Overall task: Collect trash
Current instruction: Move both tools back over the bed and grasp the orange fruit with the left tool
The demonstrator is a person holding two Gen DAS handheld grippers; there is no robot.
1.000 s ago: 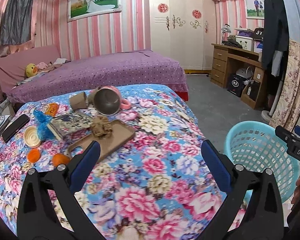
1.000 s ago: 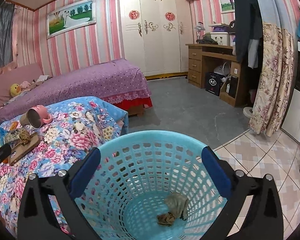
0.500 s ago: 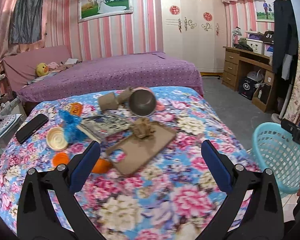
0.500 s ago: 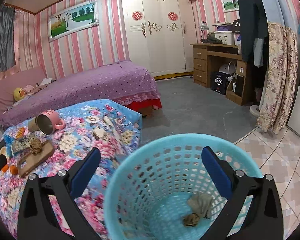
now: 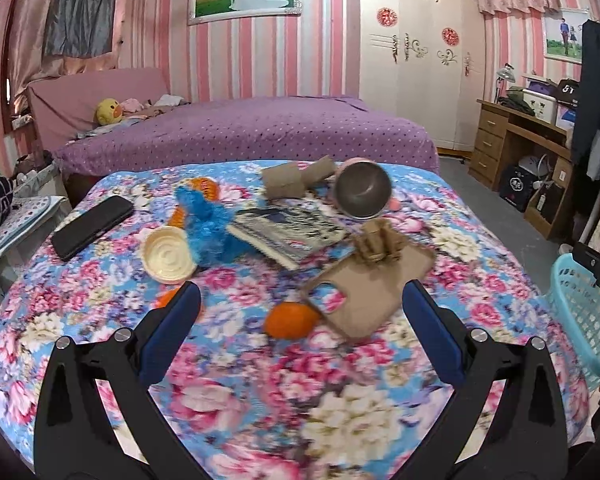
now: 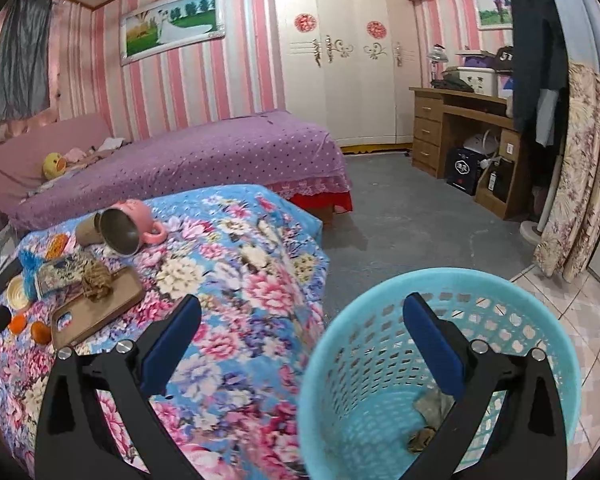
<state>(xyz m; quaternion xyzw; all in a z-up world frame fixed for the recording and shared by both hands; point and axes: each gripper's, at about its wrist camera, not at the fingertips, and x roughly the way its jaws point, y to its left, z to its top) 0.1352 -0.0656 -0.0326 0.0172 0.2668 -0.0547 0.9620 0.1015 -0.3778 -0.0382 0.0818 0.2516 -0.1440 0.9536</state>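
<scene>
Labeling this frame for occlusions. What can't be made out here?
- Basket: left view, cut off by the right edge.
- Trash in basket: right view, partly behind the right gripper finger.
- Phone: right view, cut by the left edge.
- Book cover: left view, blurred.

Floral bedspread (image 5: pixel 284 380) soft matt cloth; basket (image 6: pixel 384 292) perforated matt turquoise plastic; cup (image 5: pixel 363 195) dull metal inside, glossy pink outside; crumpled wad (image 5: pixel 378 245) rough brown paper; desk (image 6: pixel 456 120) wood; phone (image 5: pixel 93 227) glossy black
</scene>
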